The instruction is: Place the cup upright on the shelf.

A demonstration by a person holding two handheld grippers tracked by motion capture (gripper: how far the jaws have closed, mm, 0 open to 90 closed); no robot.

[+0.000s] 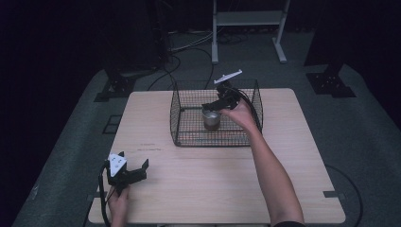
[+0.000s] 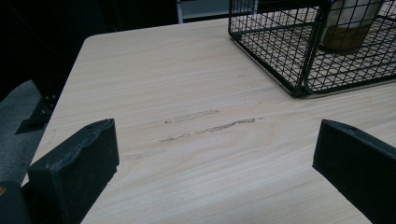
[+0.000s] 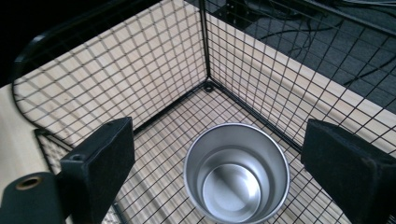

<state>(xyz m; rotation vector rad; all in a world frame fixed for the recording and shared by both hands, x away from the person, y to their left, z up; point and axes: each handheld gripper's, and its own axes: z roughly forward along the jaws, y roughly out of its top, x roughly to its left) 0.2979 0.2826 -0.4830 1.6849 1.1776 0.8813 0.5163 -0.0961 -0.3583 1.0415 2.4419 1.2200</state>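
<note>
The steel cup [image 3: 236,172] stands upright inside the wire basket [image 1: 176,118], and the right gripper [image 1: 215,104] hovers above it with fingers released. The placing step looks done, so next comes a clean withdrawal over the rim. The left gripper [image 1: 137,169] rests released on the surface [image 1: 213,189].

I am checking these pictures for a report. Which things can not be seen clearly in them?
- Metal cup in the left gripper view: its top is cut off by the upper edge, and the wire basket mesh covers the rest.
- Same cup in the high view: partly covered by the right gripper.
- Floor behind the table: too dark.
</note>
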